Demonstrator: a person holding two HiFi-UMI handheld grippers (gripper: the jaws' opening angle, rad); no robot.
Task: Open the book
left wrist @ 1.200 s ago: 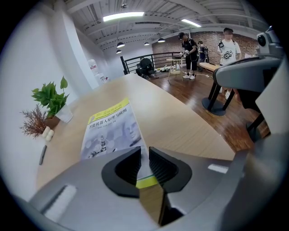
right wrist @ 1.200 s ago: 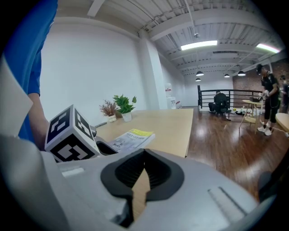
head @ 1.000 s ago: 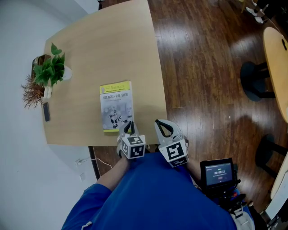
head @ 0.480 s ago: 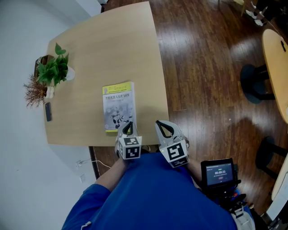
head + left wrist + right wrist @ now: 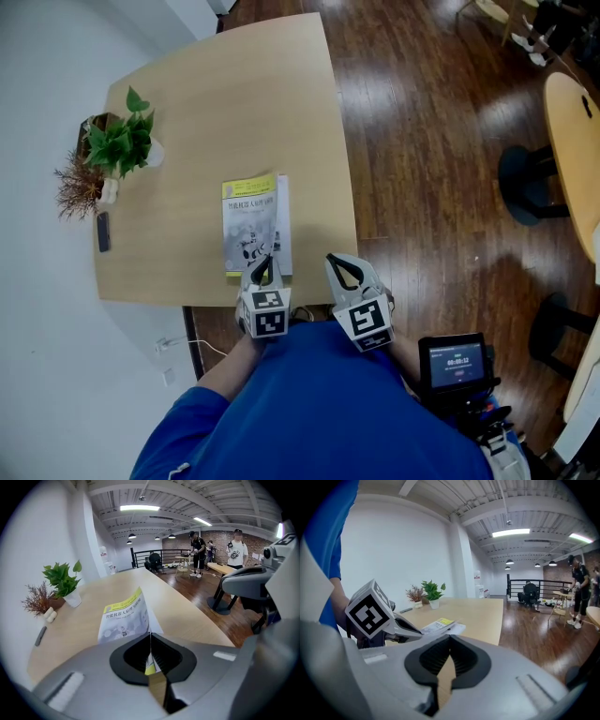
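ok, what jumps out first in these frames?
The left tool grips the book by its cover, which is raised off the white pages, near the wooden table's front edge. The right tool hangs shut and empty beside it at the near corner. A potted plant sits at the table's left side.
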